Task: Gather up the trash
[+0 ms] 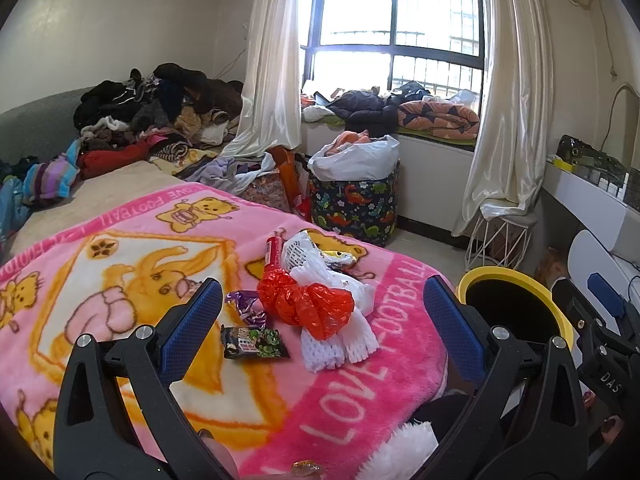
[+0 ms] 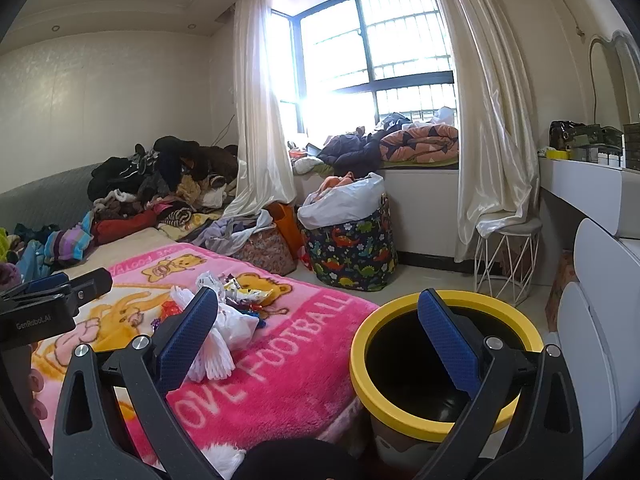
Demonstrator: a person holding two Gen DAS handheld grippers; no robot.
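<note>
Both my hand-held grippers, left (image 1: 322,328) and right (image 2: 318,334), released, empty. Risk: red plastic bag (image 1: 308,304) snags foam netting (image 1: 340,344), dragging it off the bed beside the bin (image 2: 440,364).

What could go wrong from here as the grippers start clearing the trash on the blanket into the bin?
The trash pile is tangled: gripping the red bag may drag the white netting along and spill it. The small wrapper lies flat on the plush blanket, so fingers may snag fabric. The bin stands beside the bed; drops could miss.
</note>
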